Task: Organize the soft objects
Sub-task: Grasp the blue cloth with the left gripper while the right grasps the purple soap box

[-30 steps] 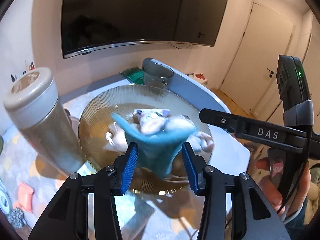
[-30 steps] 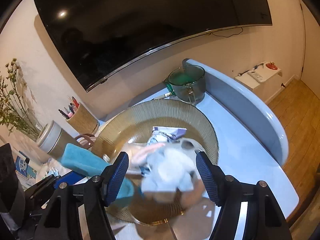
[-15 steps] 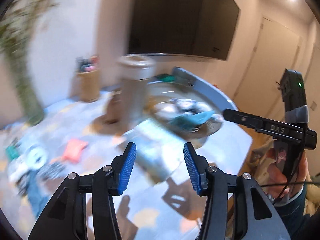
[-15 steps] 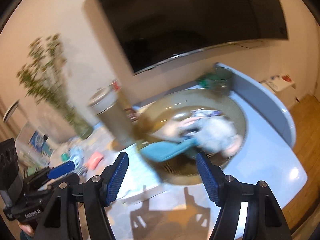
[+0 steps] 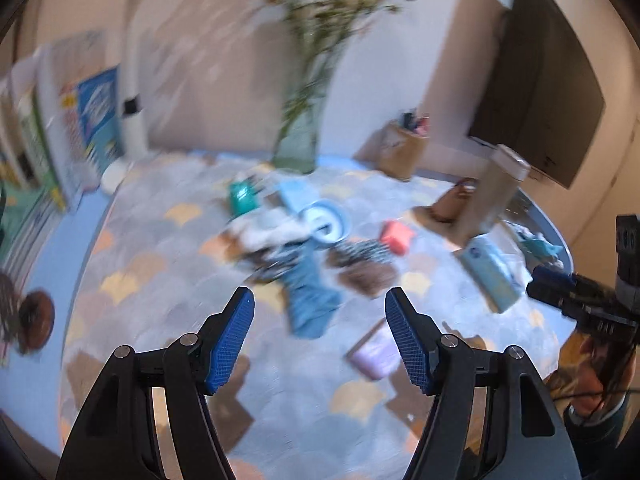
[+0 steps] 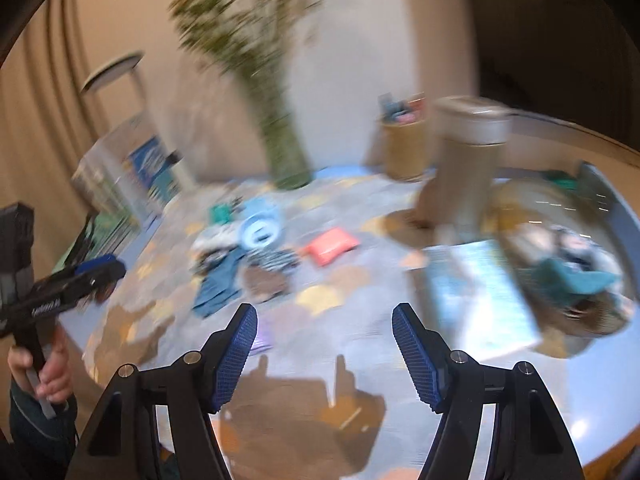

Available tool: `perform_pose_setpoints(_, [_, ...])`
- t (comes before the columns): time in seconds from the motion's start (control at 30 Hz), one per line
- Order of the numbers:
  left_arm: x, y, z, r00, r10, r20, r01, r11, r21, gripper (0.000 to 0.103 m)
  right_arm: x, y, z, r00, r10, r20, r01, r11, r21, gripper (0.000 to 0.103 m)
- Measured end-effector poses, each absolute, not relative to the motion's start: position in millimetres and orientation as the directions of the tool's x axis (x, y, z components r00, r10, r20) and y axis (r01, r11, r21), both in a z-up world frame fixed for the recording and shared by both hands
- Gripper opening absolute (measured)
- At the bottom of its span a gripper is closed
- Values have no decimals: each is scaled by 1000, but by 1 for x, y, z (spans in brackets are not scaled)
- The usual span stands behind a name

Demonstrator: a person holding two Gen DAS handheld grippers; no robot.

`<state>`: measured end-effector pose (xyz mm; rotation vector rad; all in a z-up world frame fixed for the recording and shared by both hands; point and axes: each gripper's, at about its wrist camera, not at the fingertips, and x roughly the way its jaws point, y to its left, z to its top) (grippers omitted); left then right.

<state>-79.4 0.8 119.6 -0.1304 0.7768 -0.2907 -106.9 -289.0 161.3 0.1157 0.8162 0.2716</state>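
Blue cloth (image 5: pixel 308 300) beyond opening, empty left claw (image 5: pixel 320 322).

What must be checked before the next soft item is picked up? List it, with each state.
1. Left hand-held gripper empty: ok, jaws opening, nothing between them.
2. Right hand-held gripper empty: ok, jaws apart, nothing held.
3. Soft items left on the tablecloth: ok, blue cloth and pink pouch lie loose.
4. Bowl has room: cannot tell, blurred; a teal cloth lies in it.
5. Picture sharp enough to aim: not ok, both views smeared.
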Motion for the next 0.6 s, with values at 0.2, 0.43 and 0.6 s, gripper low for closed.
perform_pose_setpoints(0.2, [-53,10,71,576,-331,-747,183,943,-276,66,-88,-223,109,488,392,-780,-269,917,293,69])
perform_pose_setpoints(0.43, [-10,-11,23,477,-380,-792,185,925,-333,64,-79,-191,47,295,468,-833,-211,882,421,69])
perform_pose_setpoints(0.6, [12,-25,12,491,-371,-788,195,929,-316,64,-67,-187,38,321,450,-833,-185,893,411,69])
